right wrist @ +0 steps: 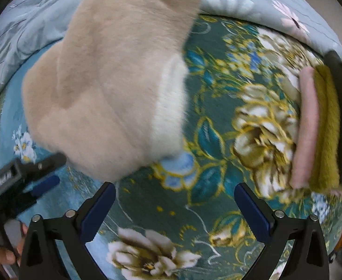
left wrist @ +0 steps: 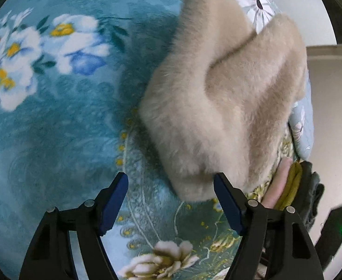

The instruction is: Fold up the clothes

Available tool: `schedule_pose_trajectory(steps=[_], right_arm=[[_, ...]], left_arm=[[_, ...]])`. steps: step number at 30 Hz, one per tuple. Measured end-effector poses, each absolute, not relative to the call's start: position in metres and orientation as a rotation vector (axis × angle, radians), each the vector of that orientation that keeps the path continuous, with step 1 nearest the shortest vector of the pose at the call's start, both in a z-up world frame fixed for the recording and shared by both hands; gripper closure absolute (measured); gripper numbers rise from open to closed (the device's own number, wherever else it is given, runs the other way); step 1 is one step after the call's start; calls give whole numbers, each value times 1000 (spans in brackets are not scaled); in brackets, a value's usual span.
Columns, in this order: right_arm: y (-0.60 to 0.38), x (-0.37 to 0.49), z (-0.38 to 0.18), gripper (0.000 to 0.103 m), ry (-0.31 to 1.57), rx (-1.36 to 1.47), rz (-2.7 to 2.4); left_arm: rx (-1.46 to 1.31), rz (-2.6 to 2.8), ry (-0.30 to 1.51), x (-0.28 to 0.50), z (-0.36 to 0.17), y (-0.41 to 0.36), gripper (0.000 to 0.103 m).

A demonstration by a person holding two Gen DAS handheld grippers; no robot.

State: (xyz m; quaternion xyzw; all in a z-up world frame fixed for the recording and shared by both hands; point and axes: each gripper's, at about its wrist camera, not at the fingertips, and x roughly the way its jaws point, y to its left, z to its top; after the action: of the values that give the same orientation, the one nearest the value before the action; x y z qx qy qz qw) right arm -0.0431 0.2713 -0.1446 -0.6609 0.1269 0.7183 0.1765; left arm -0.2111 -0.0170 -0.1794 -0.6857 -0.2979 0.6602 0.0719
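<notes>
The left gripper (left wrist: 171, 186) stands wide open, nothing clamped, its right finger at the near corner of the folded beige fluffy garment (left wrist: 222, 98). The right gripper (right wrist: 174, 196) hangs released over the teal floral blanket (right wrist: 217, 121), garment just beyond.

One beige fleece (right wrist: 110, 86); four folded cloths (right wrist: 322, 126).

The fluffy garment (right wrist: 115, 88) lies on the floral blanket (right wrist: 217, 121), left of the stack of folded clothes (right wrist: 320, 130) (well apart), with a quilt (right wrist: 19, 35) behind.
</notes>
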Motion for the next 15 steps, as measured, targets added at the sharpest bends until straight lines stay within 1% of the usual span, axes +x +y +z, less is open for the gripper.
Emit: schedule_pose_trajectory(steps=[2,4,5,6,7,8,10,11,15], right_arm=[[275,-33,-143,0,324,-1853,2016],[278,-22,-138,0,333,-1850,2005],[280,-17,-134,0,347,-1853,2002],[282,-13,-132,0,364,-1856,2001],[285,-10,-130,0,383,-1860,2003],[286,-7,-126,0,396,-1863,2001],[289,-3,-117,0,414,-1853,2002],[291,0,-113,0,419,-1847,2013],[297,10,-98,0,440,-1822,2057]], left_arm=[[-2064,1969,-912,-232,-182,-9,27],[-2054,1961,-926,-249,-182,-2,27],[-2063,1957,-921,-261,-182,3,39],[-2081,1954,-915,-269,-182,6,45],[-2098,1957,-912,-277,-181,8,55],[-2098,1962,-909,-285,-178,10,67],[-2097,1973,-902,-299,-171,13,78],[-2071,1994,-904,-307,-163,12,80],[-1983,2063,-962,-325,-130,-6,83]])
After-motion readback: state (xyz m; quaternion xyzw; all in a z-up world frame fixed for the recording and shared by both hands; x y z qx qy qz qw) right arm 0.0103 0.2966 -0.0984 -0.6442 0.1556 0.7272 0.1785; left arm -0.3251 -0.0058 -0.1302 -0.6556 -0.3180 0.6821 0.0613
